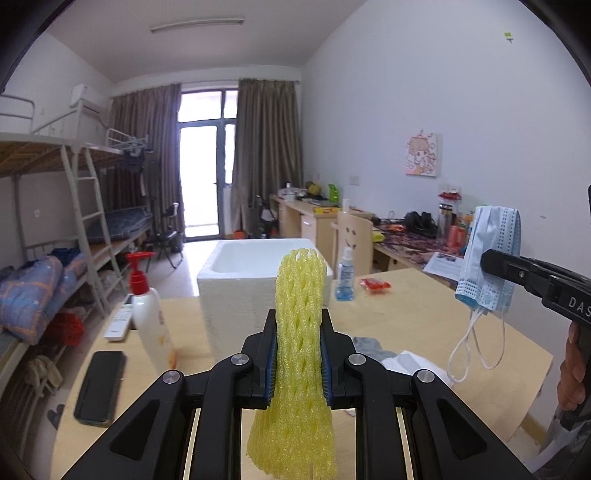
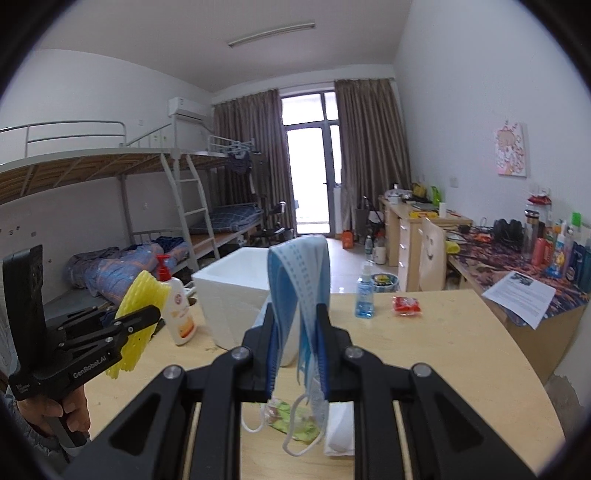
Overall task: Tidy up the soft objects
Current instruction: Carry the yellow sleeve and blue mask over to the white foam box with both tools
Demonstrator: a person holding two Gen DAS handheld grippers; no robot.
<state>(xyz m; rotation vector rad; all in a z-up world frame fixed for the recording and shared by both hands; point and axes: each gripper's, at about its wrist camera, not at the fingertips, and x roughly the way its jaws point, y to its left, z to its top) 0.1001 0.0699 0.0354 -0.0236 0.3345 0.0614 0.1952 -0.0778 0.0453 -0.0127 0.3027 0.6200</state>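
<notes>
Daylight pours through the glass door (image 1: 205, 162) at the far end, blown out to white between the curtains (image 2: 369, 147). The room is evenly bright with soft, faint shadows. Both views bulge, with dark rounded corners. The ceiling lamp (image 1: 197, 25) looks slightly smeared.

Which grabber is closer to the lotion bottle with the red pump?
Left. The left gripper, clamped on yellow foam netting, is right beside the lotion bottle. The right gripper, holding blue masks, is across the table.
</notes>
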